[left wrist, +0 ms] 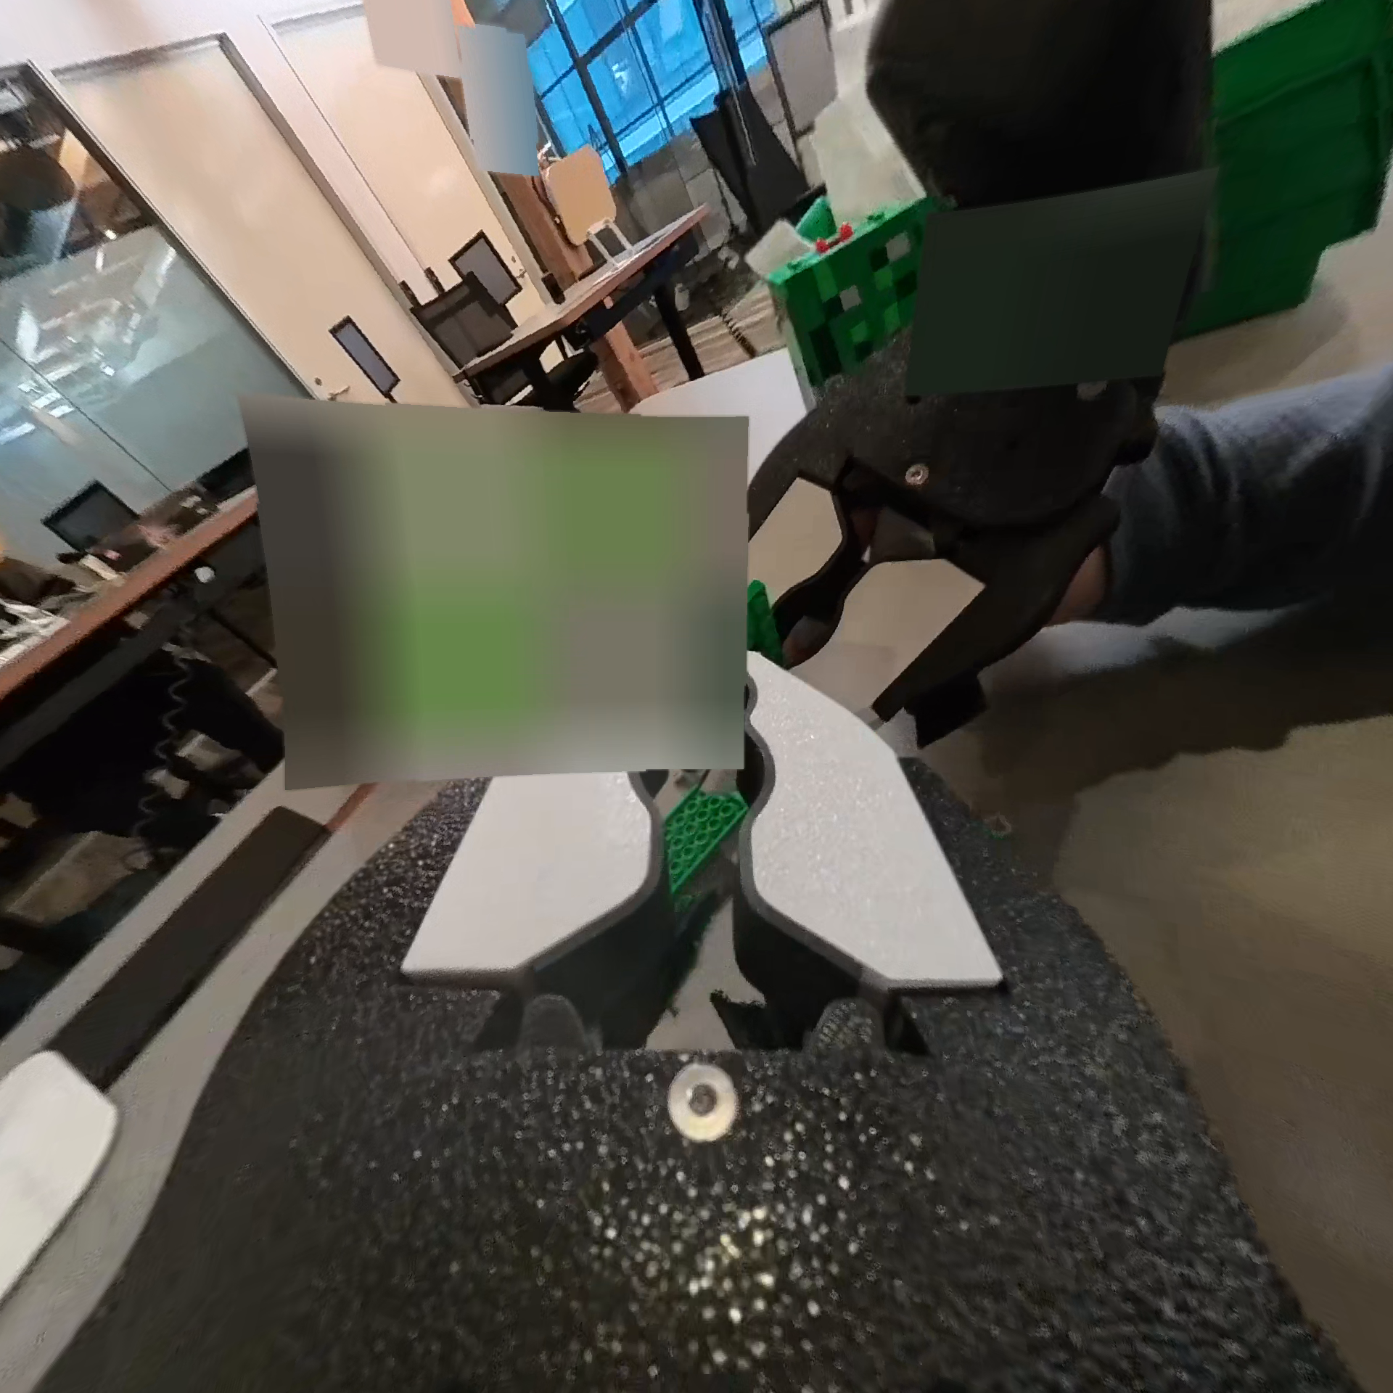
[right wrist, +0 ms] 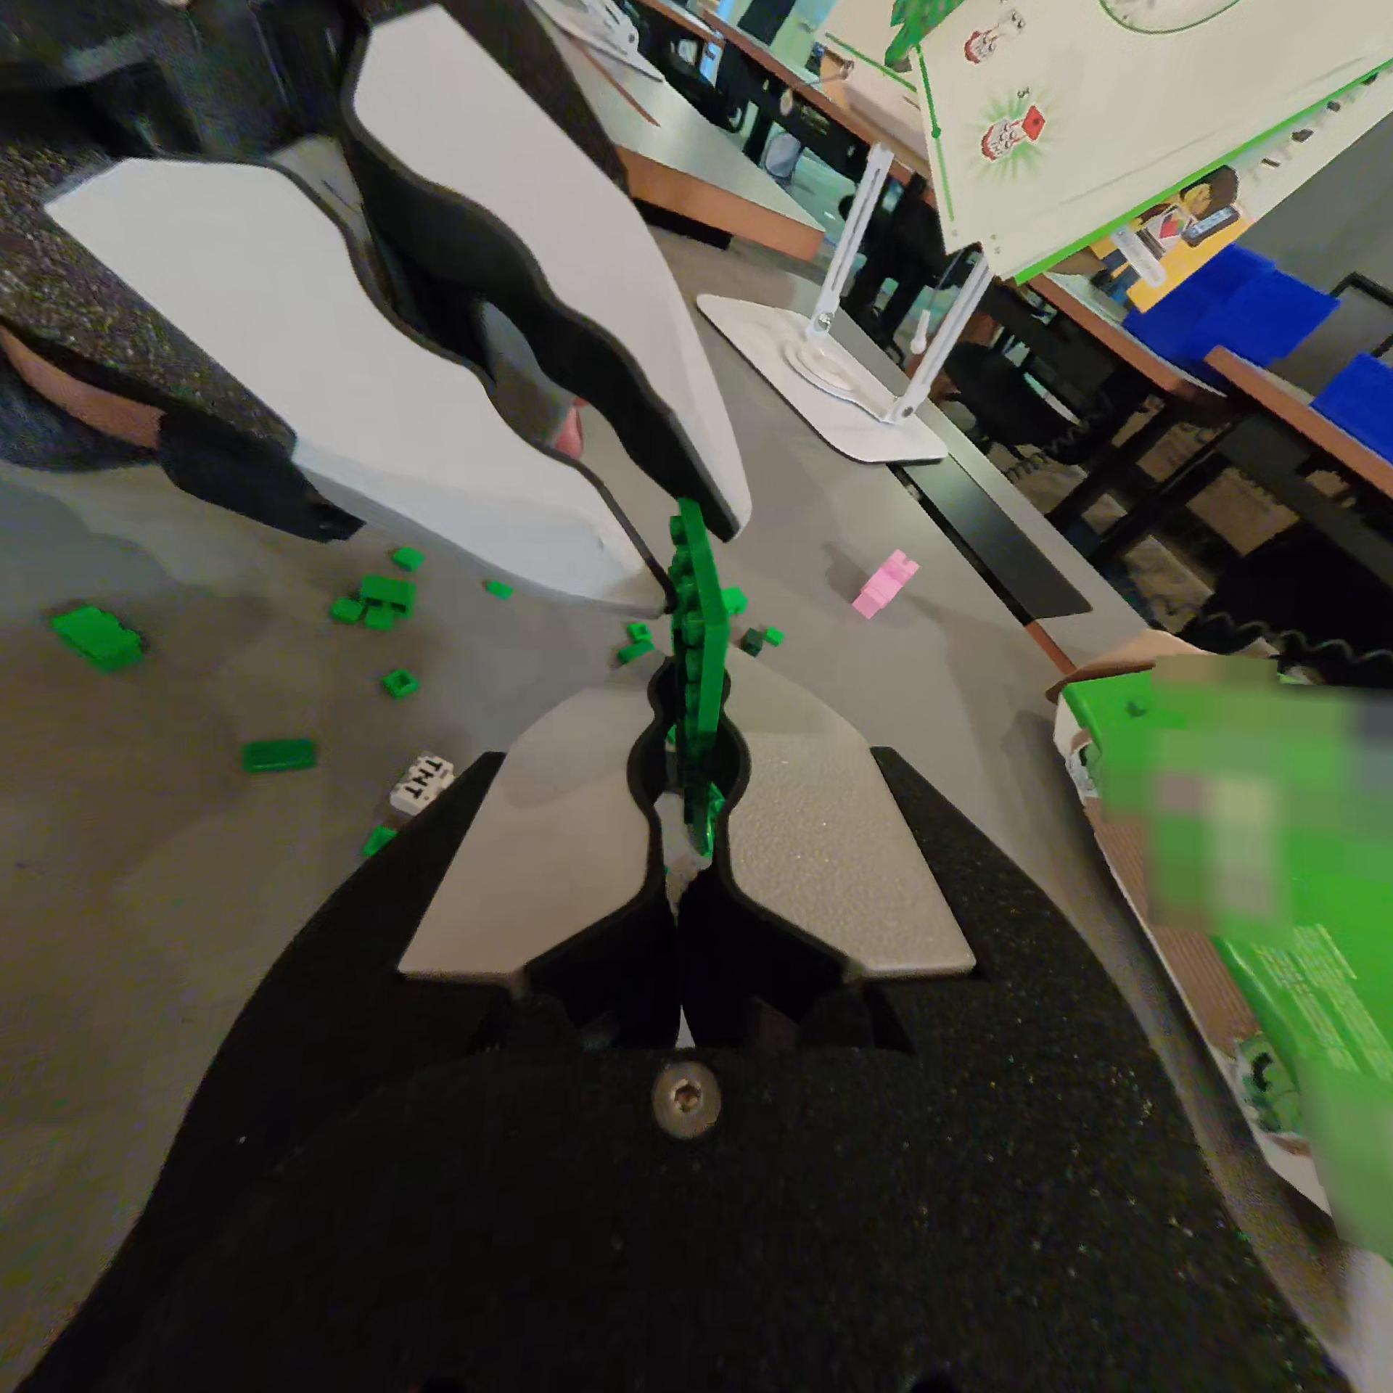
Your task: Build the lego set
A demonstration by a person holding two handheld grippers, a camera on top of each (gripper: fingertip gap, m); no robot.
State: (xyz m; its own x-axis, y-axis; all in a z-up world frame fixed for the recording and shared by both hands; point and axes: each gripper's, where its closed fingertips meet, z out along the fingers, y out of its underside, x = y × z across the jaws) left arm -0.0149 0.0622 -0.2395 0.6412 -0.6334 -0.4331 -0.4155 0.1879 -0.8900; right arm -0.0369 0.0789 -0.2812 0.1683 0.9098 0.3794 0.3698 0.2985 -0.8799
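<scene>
A green lego plate assembly (right wrist: 701, 603) stands on edge above the grey table (right wrist: 829, 678). My right gripper (right wrist: 697, 671) is shut on its lower part. My left gripper (right wrist: 690, 561) comes in from the upper left and pinches the plate's top edge. In the left wrist view, my left gripper (left wrist: 701, 791) holds the same green plate (left wrist: 705, 829) between its fingers, underside showing. A blurred patch hides the fingertips. The right gripper's black body (left wrist: 980, 482) is just ahead to the right, held by a sleeved arm (left wrist: 1244, 512).
Several loose green bricks (right wrist: 384, 595) lie on the table to the left, with a white lettered block (right wrist: 422, 780) and a pink piece (right wrist: 886, 584). An instruction booklet (right wrist: 1131, 113) rests on a white stand (right wrist: 822, 377). A green box (right wrist: 1244, 942) lies to the right. A green crate (left wrist: 1296, 188) stands behind. There is about 5 cm between the tips of the two grippers. The pink piece (right wrist: 886, 584) sits 20 cm or so from the ends of my right fingers.
</scene>
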